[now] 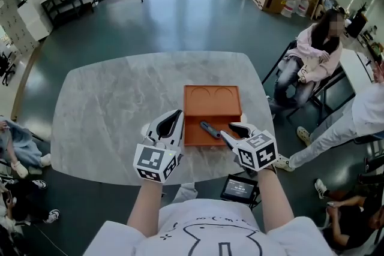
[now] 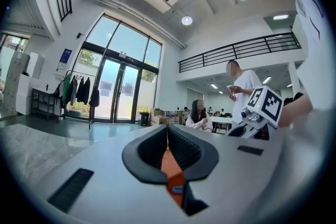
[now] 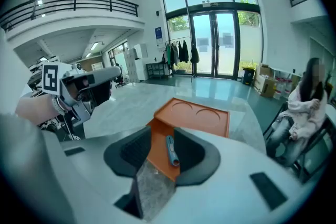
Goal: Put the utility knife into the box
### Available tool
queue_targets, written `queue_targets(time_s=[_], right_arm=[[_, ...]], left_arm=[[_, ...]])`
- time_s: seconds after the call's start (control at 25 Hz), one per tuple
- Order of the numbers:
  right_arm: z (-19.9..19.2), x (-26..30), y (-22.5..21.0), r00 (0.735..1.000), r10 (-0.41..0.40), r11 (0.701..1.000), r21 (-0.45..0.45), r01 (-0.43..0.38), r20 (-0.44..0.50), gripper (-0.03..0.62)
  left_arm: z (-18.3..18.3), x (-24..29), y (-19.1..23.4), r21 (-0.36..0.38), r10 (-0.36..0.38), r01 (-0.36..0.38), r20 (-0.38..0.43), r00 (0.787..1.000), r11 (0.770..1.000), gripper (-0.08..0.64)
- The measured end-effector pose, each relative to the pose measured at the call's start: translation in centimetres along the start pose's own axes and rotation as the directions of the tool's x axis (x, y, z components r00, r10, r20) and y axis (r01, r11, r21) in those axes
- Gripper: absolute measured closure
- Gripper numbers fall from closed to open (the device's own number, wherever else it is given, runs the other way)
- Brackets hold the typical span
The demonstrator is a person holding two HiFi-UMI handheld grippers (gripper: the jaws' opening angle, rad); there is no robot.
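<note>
Left claw: my left claw (image 1: 174, 117) hovers just beside the box's near left corner, its jaws pressed together on nothing; a sliver of orange shows through below them.
Box: the orange box (image 1: 192, 99) sits on the marble table (image 1: 108, 105); its far section has two round recesses, both bare.
Knife: the utility knife (image 1: 210, 129) already lies flat in the near compartment.
Right claw: my right claw (image 3: 161, 149) is spread, with the knife (image 3: 171, 150) lying loose beyond the jaws, not pinched.
Progress: I judge it practically done; only pulling away remains.
</note>
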State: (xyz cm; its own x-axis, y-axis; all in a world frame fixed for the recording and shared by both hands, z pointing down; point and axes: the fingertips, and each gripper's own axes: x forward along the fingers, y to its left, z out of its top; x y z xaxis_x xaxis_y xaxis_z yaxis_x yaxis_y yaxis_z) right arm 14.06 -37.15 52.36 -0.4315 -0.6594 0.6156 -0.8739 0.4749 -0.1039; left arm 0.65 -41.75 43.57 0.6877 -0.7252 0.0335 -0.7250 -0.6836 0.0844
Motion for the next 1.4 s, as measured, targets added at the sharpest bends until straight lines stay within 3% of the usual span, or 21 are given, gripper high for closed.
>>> queue_targets(time_s=[0.2, 0.44, 0.68, 0.84, 1.4], right_arm=[[1.3, -3.6, 1.4, 0.995, -0.018, 1.000, 0.020, 0.016, 0.097, 0.525], [2.9, -7.8, 2.7, 0.973, -0.020, 0.999, 0.033, 0.013, 0.232, 0.577], [2.2, -11.1, 4.7, 0.934, -0.017, 1.000, 0.016, 0.011, 0.357, 0.583], [3.5, -14.0, 6.0, 0.908, -0.019, 1.000, 0.016, 0.014, 0.419, 0.583], [5.3, -17.9, 8.4, 0.858, -0.042, 0.998, -0.020, 0.061, 0.511, 0.584]], left_arm=[[1.2, -2.0, -2.6, 0.022, -0.011, 0.011, 0.001, 1.000, 1.000, 0.545], [3.0, -4.0, -5.5, 0.053, 0.004, -0.005, 0.024, 1.000, 0.999, 0.545], [2.0, -6.7, -8.3, 0.073, 0.015, -0.018, 0.046, 0.999, 0.997, 0.545], [3.5, -7.9, -9.5, 0.079, 0.021, -0.026, 0.058, 0.998, 0.997, 0.545], [6.4, -10.3, -10.9, 0.108, 0.002, -0.015, 0.123, 0.992, 0.994, 0.545]])
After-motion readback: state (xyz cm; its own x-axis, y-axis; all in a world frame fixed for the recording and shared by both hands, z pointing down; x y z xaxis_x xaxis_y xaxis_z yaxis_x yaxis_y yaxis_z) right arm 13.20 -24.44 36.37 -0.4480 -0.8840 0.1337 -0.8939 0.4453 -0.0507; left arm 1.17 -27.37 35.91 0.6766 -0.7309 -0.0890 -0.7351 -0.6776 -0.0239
